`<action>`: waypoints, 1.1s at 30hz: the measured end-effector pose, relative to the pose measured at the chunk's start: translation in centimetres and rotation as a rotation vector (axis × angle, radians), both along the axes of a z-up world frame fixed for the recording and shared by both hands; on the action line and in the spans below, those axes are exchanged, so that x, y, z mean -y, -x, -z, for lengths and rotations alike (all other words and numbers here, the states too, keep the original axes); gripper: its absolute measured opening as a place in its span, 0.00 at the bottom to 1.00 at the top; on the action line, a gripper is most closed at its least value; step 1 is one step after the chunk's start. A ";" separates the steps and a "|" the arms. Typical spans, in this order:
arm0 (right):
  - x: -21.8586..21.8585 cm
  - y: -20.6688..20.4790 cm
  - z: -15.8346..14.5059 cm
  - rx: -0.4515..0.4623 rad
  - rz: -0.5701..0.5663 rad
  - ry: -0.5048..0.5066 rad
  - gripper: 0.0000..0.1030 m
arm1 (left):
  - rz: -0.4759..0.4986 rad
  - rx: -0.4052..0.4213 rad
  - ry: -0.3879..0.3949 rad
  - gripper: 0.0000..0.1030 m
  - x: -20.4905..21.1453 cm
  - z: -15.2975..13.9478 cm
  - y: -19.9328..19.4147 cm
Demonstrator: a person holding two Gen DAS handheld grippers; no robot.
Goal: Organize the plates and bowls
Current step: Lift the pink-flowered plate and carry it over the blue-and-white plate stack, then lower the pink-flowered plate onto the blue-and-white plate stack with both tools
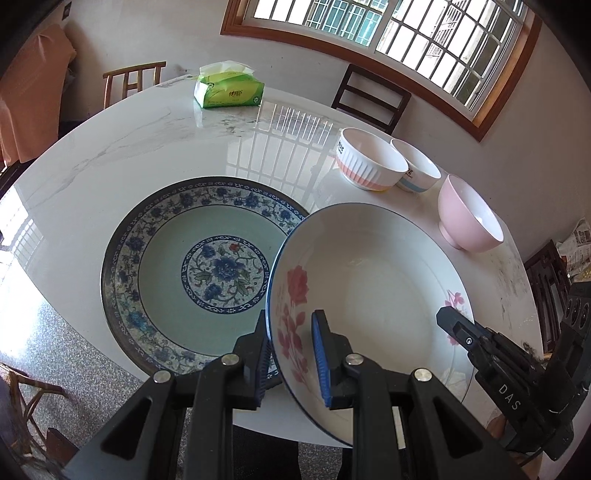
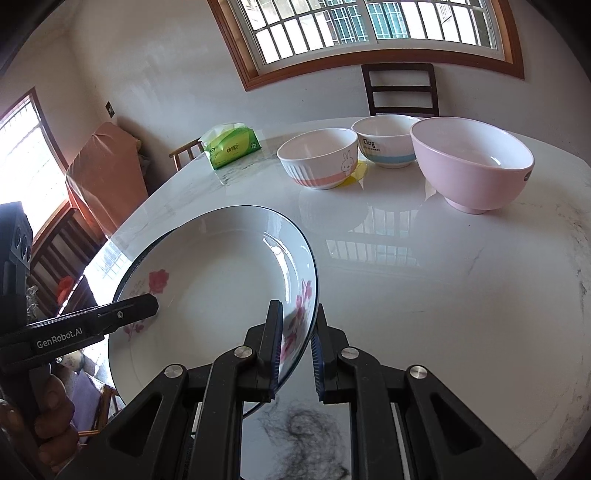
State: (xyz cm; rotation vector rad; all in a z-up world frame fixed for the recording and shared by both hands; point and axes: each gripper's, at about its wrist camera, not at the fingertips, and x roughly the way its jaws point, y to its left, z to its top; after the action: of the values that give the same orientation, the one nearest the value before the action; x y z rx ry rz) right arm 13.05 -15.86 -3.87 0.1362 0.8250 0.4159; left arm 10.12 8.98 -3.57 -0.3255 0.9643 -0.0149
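Observation:
A white plate with pink flowers and a thin blue rim [image 1: 373,280] is held tilted above the table; it also shows in the right wrist view [image 2: 218,280]. My left gripper [image 1: 290,354] is shut on its left rim. My right gripper [image 2: 297,350] is shut on its right rim, and it shows in the left wrist view [image 1: 458,328]. A larger blue-patterned plate [image 1: 173,266] lies flat on the white marble table [image 1: 129,147], partly under the held plate. A bowl with a pink band [image 2: 319,157], a bowl with a blue band [image 2: 384,140] and a pink bowl [image 2: 472,166] stand behind.
A green tissue pack [image 1: 229,88] lies at the table's far side. Wooden chairs [image 1: 371,98] stand around the table under a barred window [image 1: 406,33]. A dark smudge [image 2: 303,439] marks the table near my right gripper.

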 end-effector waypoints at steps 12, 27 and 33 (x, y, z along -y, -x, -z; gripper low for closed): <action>-3.7 0.1 0.1 -0.008 -0.072 0.035 0.14 | -0.064 -0.020 0.021 0.21 -3.4 0.6 1.7; -7.2 -0.8 0.4 -0.014 -0.132 0.058 0.14 | -0.123 -0.032 0.022 0.21 -6.3 1.0 1.1; -8.4 -1.5 0.4 -0.014 -0.152 0.069 0.14 | -0.140 -0.036 0.016 0.21 -7.3 1.2 0.6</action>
State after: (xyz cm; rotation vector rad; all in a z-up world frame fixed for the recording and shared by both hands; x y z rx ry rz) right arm 14.57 -7.47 -4.30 0.0122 0.8656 0.5290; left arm 9.52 16.26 -4.73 -0.4088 0.9756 0.1108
